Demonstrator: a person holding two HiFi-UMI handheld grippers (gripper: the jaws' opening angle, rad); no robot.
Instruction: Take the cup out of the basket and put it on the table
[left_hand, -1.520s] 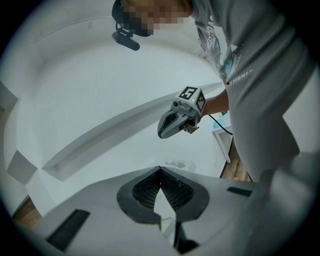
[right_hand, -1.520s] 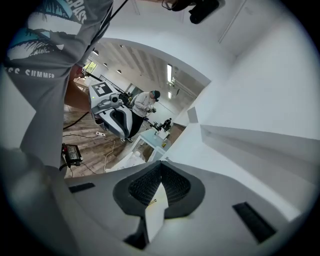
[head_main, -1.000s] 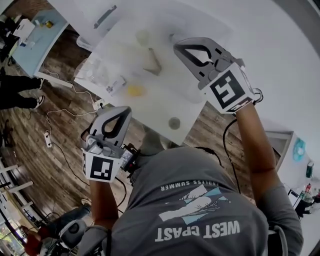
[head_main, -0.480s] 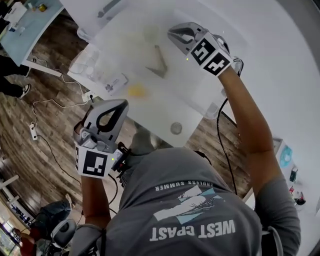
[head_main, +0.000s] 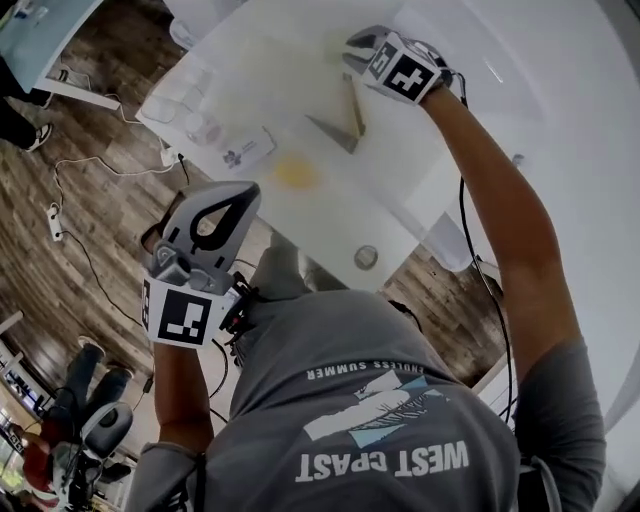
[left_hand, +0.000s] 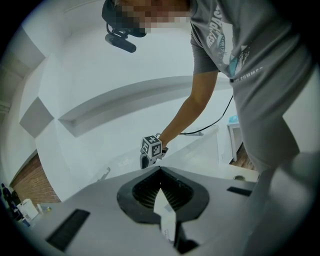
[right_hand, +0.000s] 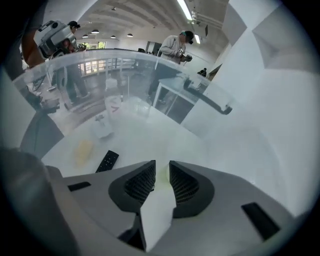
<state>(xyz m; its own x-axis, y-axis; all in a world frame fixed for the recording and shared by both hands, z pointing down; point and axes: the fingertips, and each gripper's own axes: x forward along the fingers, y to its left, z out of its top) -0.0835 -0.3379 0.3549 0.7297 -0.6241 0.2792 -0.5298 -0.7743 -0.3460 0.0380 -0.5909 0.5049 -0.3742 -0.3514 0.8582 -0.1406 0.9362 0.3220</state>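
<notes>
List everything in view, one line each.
table: one, white, centre.
basket: one, clear, on the table, dark handle on its rim.
yellow item: one, pale yellow, mid-table.
remote: one, black, beside the yellow item.
clear containers: a few, transparent, table's left corner.
card: one, white, by the containers.
cables: several, white, on the wood floor.
bystanders: at least two, background.
left gripper: one, grey, shut, off the table.
right gripper: one, grey, jaws slightly apart, inside the basket.

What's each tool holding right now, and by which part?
Left tool: shut, nothing held. Right tool: jaws narrowly apart; cannot tell whether anything is gripped in the gap.
</notes>
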